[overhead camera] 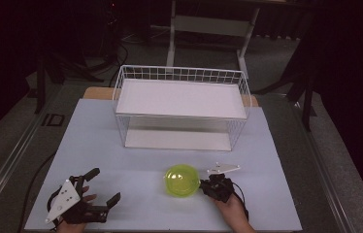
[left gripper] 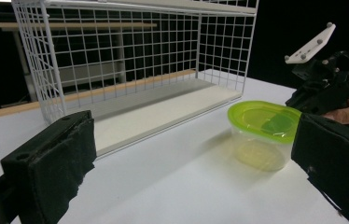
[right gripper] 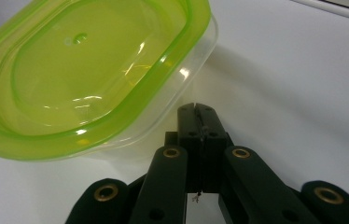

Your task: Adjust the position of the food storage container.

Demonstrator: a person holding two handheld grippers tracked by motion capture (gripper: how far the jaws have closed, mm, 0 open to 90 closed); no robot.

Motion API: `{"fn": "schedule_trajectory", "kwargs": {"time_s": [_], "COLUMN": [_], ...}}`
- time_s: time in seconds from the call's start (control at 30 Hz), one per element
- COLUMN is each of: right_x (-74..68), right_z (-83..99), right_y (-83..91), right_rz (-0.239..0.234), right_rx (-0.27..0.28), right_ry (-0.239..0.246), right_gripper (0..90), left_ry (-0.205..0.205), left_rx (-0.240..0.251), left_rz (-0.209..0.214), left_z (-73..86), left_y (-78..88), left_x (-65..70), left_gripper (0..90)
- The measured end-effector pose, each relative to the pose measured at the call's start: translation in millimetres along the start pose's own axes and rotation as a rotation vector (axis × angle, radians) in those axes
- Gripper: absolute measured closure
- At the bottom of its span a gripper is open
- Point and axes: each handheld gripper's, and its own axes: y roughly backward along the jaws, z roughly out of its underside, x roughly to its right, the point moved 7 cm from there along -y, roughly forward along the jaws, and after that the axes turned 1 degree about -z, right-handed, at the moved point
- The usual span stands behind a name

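The right gripper (right gripper: 199,112) has its jaws pressed together with nothing between them, tips just beside the clear wall of the tub (right gripper: 93,70), under its green lid; whether they touch it cannot be told. The high view shows the hand (overhead camera: 230,206) coming in from the table's (overhead camera: 121,160) near edge, the gripper pointing left at the tub. The tub stands upright near the near edge, right of middle, its long axis roughly across the table. The left gripper (overhead camera: 99,187), jaws spread wide and empty, rests near the near left corner. Its own view shows the wire rack (left gripper: 130,60) behind the tub.
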Motion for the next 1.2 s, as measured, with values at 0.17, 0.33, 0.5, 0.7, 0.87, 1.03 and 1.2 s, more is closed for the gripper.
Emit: {"fn": "schedule_trajectory", "kwargs": {"time_s": [0.17,0.33,0.5,0.7,0.87,1.03,1.2], "right_x": [-13.7,-22.1,-26.5,-17.2,-12.6,-13.3,-17.2], "right_z": [-1.3,-1.2,-0.6,0.3,1.5,5.5,11.9], "right_y": [-9.2,-10.1,-11.2,-2.4,11.8,24.1,36.6], "right_rz": [-0.028,-0.045,-0.050,-0.001,0.000,0.005,-0.001], "right_rx": [-0.017,-0.020,-0.025,-0.002,0.018,0.046,0.064], "right_ry": [0.026,0.027,0.047,0.047,0.045,0.084,0.152], "right_gripper": [90.0,90.0,90.0,87.0,73.0,49.6,19.2], "left_ry": [0.000,0.009,0.009,-0.011,-0.026,-0.026,-0.030], "left_rx": [0.002,0.001,-0.003,-0.021,-0.033,-0.038,-0.063], "left_rz": [0.001,0.003,0.008,0.034,0.049,0.063,0.099], "left_z": [0.0,0.9,0.7,1.1,0.4,0.3,0.5], "left_y": [0.7,0.4,-1.8,-2.6,-5.2,-6.9,-10.7], "left_x": [-0.3,-1.7,-0.2,4.3,7.6,11.4,18.0], "left_gripper": [0.4,0.4,0.4,0.4,0.4,0.4,0.4]}}
